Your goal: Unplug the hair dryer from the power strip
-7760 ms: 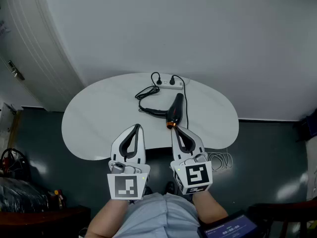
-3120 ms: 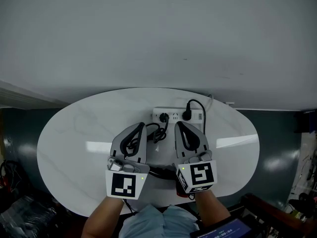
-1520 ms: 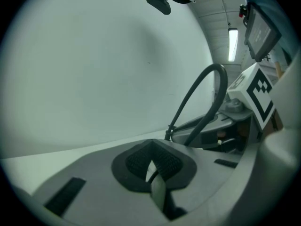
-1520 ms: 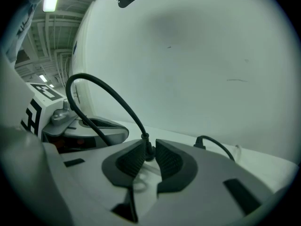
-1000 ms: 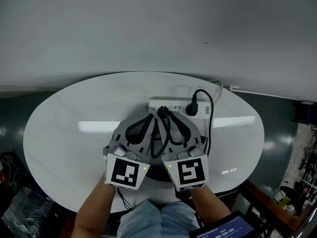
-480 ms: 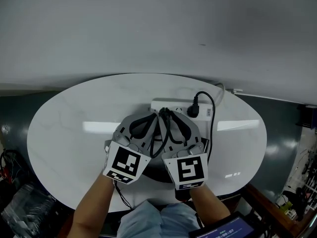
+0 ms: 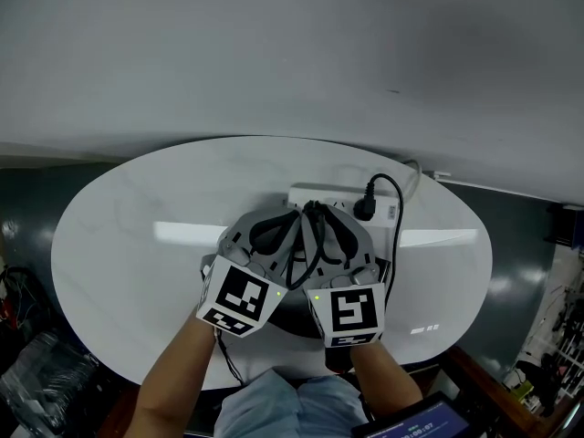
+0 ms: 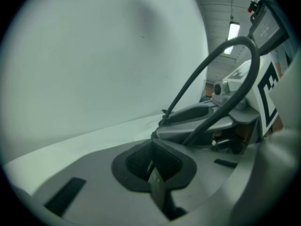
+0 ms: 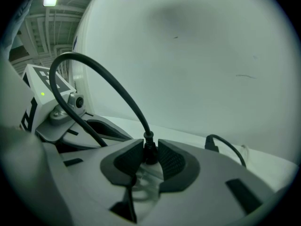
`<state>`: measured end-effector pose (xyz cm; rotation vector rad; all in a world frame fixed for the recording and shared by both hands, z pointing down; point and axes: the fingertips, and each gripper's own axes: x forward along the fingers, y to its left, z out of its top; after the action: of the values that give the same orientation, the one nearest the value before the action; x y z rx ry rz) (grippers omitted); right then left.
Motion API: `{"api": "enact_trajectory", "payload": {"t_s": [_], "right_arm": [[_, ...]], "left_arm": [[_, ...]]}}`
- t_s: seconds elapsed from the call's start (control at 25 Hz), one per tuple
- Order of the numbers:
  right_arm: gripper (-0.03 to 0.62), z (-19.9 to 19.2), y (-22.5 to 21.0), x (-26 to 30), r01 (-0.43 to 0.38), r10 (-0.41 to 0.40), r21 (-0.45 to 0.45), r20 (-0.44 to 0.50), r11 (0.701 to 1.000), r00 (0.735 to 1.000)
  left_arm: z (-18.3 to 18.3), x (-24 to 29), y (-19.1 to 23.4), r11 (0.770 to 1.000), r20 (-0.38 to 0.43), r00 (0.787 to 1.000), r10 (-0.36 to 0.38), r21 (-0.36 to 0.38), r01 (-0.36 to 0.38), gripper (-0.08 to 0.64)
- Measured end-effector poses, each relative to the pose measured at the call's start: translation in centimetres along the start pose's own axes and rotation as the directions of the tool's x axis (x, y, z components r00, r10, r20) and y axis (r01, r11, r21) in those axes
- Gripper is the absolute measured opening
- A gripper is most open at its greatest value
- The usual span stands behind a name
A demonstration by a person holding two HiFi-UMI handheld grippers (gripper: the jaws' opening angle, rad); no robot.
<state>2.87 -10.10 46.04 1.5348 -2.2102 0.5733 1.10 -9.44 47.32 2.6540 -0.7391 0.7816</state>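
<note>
A plain grey wall (image 7: 274,53) backs a white oval table (image 7: 119,245), with dark floor around it. Both grippers lie low over the table's far side, their tips converging at the white power strip (image 7: 333,195).

The right gripper (image 9: 149,157) is clamped on a black plug (image 9: 149,150), whose cord (image 9: 108,84) arches up and over towards the left gripper (image 8: 151,160). The left gripper's jaws are together with nothing seen between them. A second plug (image 7: 365,210) sits in the strip just to the right, untouched.

The grip looks made and the pull not yet done: the clamped plug is right at the strip, so drawing it out is what remains.

The socket itself is covered by the jaws, so I cannot tell how far the plug is seated. The hair dryer is hidden beneath the grippers and hands, and which cord is its own is hard to trace.
</note>
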Motion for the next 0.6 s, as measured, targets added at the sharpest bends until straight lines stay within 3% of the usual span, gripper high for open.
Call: {"api": "enact_trajectory", "payload": {"t_s": [0.24, 0.4, 0.6], "right_arm": [[0.083, -0.2, -0.46, -0.15, -0.018, 0.018, 0.051, 0.01, 0.999, 1.0], [0.086, -0.04, -0.27, 0.17, -0.005, 0.005, -0.046, -0.012, 0.999, 1.0], [0.087, -0.17, -0.69, 0.09, -0.005, 0.004, -0.057, -0.015, 0.998, 1.0]], "left_arm": [[0.04, 0.24, -0.13, 1.0, 0.003, 1.0, -0.005, 0.0, 0.005, -0.002], [0.0, 0.4, -0.09, 1.0, 0.005, 1.0, -0.001, -0.004, 0.001, -0.002], [0.08, 0.62, -0.29, 1.0, 0.007, 1.0, -0.013, 0.0, 0.013, -0.002]]}}
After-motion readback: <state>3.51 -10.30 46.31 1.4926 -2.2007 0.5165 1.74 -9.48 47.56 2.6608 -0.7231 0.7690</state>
